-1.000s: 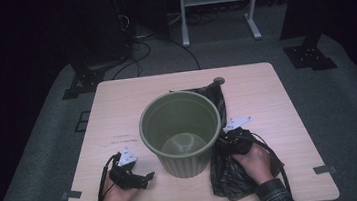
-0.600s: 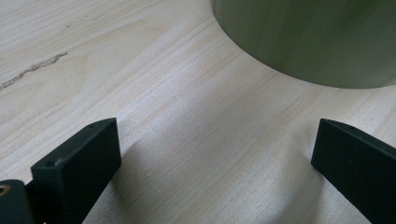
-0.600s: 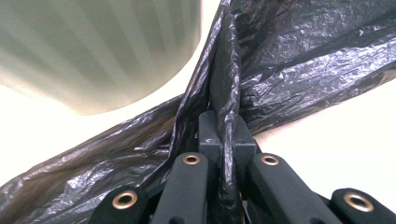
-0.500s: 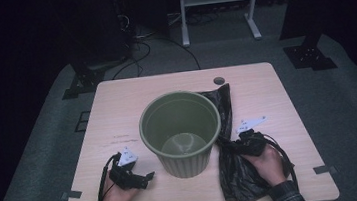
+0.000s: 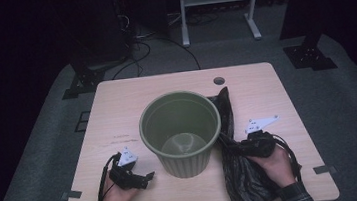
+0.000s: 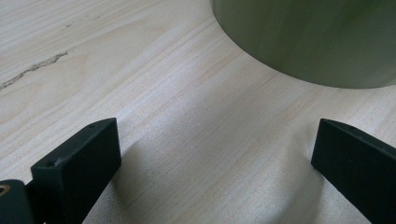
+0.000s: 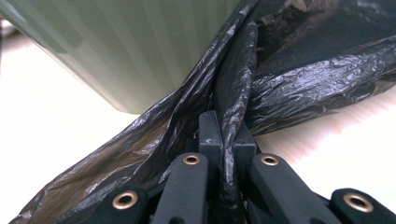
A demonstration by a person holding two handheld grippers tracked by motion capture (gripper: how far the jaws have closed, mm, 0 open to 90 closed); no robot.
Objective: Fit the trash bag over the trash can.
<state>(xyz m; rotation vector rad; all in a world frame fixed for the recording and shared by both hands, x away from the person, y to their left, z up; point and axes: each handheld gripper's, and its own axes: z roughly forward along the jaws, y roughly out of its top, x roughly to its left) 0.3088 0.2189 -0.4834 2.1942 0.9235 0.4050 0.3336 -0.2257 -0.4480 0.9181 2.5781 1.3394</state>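
Rightward since before, the right hand-held gripper (image 5: 235, 147) pinches the black bag (image 7: 280, 88); its own view shows the fold, while the left hand-held gripper (image 6: 210, 158) stands open near the green bin (image 5: 180, 130).

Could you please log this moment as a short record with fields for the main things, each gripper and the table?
bin: green bin upright, mid-table, open top
bag: black plastic bag crumpled on the table, right of the bin, touching its side
right gripper: right gripper shut on a fold of the bag
left gripper: left gripper open, nothing between its jaws, low over bare wood beside the bin
table: wooden table
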